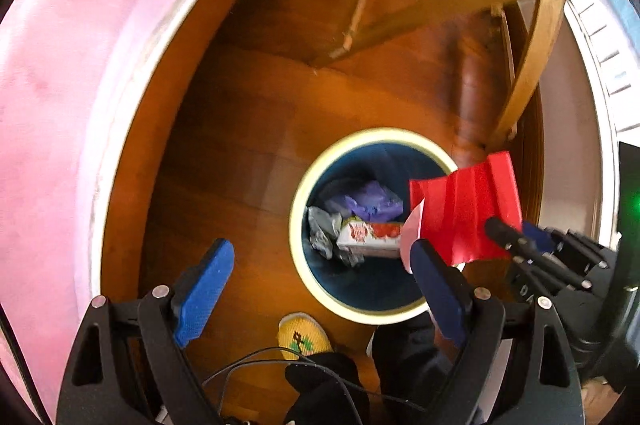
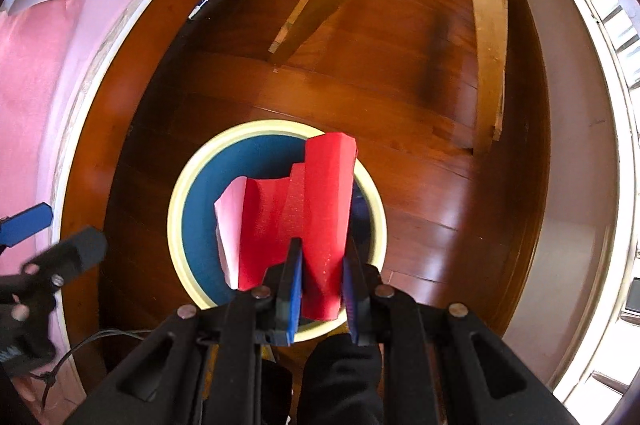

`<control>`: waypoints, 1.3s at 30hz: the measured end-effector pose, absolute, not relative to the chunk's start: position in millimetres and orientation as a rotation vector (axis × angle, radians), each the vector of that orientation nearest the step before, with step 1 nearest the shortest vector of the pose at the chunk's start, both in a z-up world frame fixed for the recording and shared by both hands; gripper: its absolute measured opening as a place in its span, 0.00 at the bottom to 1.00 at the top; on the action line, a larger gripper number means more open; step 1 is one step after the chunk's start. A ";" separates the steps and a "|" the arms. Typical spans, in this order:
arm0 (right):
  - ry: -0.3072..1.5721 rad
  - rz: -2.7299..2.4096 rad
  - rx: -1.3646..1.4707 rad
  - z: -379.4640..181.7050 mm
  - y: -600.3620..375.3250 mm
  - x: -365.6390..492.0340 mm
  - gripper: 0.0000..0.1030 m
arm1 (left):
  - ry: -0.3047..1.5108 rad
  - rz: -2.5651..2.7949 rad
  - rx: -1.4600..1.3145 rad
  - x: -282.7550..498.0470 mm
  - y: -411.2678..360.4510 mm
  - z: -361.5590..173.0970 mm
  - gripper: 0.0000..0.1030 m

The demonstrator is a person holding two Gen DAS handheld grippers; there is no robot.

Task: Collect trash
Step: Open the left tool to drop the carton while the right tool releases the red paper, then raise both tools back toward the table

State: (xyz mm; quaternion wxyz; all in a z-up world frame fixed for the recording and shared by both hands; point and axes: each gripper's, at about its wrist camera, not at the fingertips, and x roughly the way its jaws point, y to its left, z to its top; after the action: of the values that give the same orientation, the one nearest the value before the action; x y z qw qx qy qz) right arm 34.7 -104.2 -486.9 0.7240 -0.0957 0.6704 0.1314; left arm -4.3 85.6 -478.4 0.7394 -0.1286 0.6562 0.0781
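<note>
A round bin (image 1: 298, 225) with a pale yellow rim and blue inside stands on the wooden floor; it also shows in the right wrist view (image 2: 176, 225). Inside lie a purple bag (image 1: 372, 203), grey crumpled foil (image 1: 322, 231) and a white-and-red carton (image 1: 370, 239). My right gripper (image 2: 322, 265) is shut on a folded red paper sheet (image 2: 316, 201) and holds it over the bin; the sheet also shows in the left wrist view (image 1: 468, 209). My left gripper (image 1: 320, 265) is open and empty above the floor, at the bin's left edge.
A pink-covered surface with a white edge (image 1: 60, 105) runs along the left. Wooden chair legs and rockers (image 1: 532, 57) stand behind the bin. A foot in a yellow slipper (image 1: 304, 335) and black cables (image 1: 248, 365) are below the bin. A white frame (image 2: 592, 105) curves at the right.
</note>
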 end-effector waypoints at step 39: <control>1.388 0.331 -0.067 -277.8 -96.0 25.8 0.61 | 1.190 0.119 -0.275 -9.6 101.4 -243.1 0.86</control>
State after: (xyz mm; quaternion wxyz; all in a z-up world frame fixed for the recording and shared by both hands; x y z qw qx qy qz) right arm 25.8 -96.0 -277.8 0.7557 -0.0305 0.6363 0.1519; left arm -9.6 101.4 -243.1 0.8176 -0.1290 0.5584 0.0556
